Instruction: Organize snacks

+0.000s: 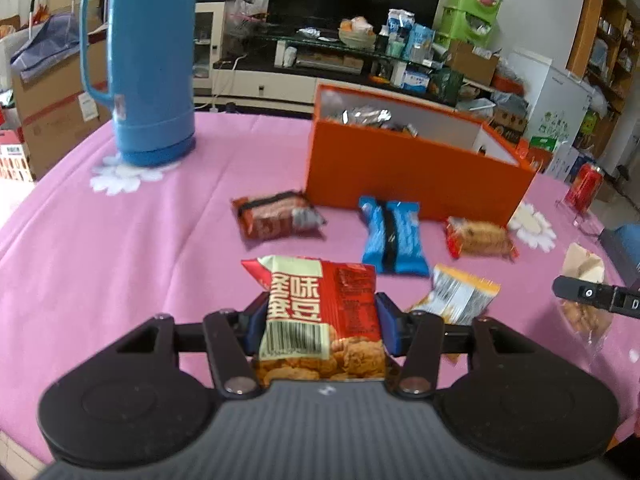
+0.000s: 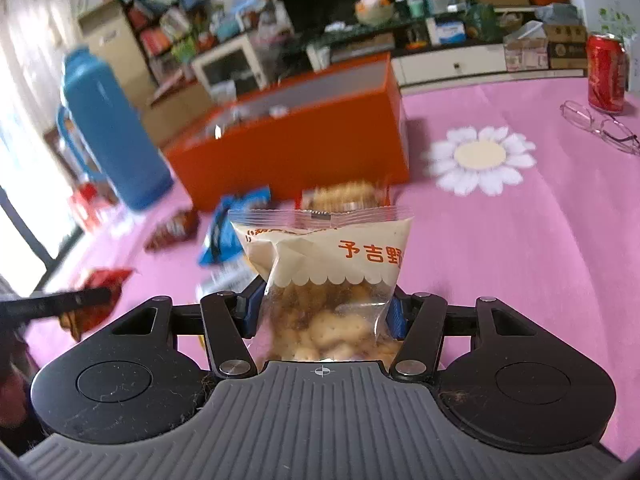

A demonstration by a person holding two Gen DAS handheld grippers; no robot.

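Observation:
My left gripper (image 1: 320, 316) is shut on a red snack packet (image 1: 324, 292), held off the pink tablecloth. My right gripper (image 2: 326, 308) is shut on a cream and clear biscuit packet (image 2: 332, 256). Behind stands an open orange box (image 1: 400, 172) with several wrapped snacks inside. In front of it lie a brown-red packet (image 1: 276, 216), a blue packet (image 1: 392, 236), a red biscuit packet (image 1: 480, 238) and an orange-white packet (image 1: 460, 294). The right gripper's finger (image 1: 592, 296) shows at the right edge of the left wrist view.
A tall blue thermos (image 1: 148, 60) stands on a flower coaster at the back left. In the right wrist view a red can (image 2: 606, 74) and a pair of glasses (image 2: 600, 126) sit far right, near a white flower coaster (image 2: 480, 156).

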